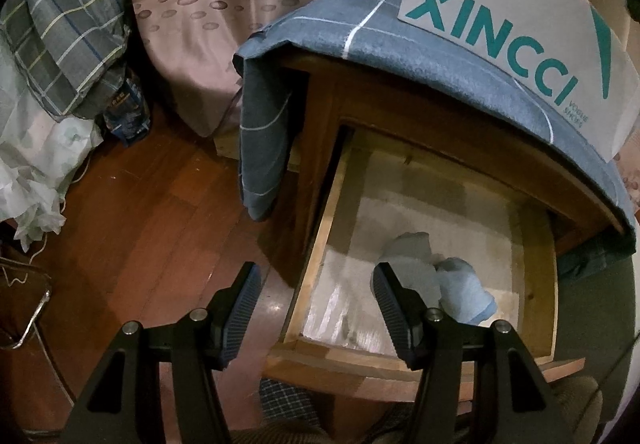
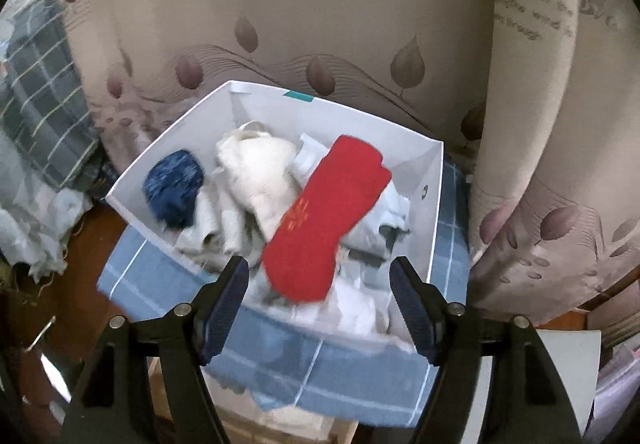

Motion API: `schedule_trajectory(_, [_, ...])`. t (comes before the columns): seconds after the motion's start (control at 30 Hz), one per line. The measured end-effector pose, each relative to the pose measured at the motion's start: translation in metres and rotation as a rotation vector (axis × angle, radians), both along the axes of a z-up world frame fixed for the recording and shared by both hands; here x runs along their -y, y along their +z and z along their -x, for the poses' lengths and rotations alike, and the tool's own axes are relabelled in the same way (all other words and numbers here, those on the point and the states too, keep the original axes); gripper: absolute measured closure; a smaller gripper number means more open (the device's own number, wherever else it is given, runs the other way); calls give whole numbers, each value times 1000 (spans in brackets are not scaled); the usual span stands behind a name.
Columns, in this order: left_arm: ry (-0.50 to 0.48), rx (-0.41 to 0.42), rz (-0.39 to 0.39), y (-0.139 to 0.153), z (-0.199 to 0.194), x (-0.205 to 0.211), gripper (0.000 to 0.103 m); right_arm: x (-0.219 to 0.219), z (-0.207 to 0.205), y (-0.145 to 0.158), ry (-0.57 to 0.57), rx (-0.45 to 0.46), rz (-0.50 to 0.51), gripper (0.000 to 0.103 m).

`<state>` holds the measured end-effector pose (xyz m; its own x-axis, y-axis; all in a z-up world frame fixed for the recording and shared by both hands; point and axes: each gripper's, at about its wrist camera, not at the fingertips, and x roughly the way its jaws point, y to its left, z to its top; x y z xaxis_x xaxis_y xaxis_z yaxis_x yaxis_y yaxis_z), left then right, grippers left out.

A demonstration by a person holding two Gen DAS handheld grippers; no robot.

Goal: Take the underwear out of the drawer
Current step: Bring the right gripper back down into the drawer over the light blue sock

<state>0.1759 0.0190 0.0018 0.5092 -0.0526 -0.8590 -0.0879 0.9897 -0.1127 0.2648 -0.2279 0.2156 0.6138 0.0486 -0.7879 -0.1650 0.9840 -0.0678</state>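
In open drawer (image 1: 536,284), near front edge: pale blue underwear (image 1: 452,284) left; both grippers' fingers spread, empty. Pinch bunched fabric squarely before lifting.

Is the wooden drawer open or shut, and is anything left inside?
Open. The drawer is pulled out from under the cloth-covered cabinet, its pale lined floor exposed, and light blue underwear lies crumpled inside.
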Motion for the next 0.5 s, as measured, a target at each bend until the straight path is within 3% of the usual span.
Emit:
schedule_trajectory(0.27, [-1, -7, -4, -1, 1, 0, 43, 0, 63, -9, 84, -4, -42, 33])
schedule_trajectory(0.5, [-4, -9, -10, -1, 0, 1, 43, -21, 95, -66, 215, -126, 8, 33])
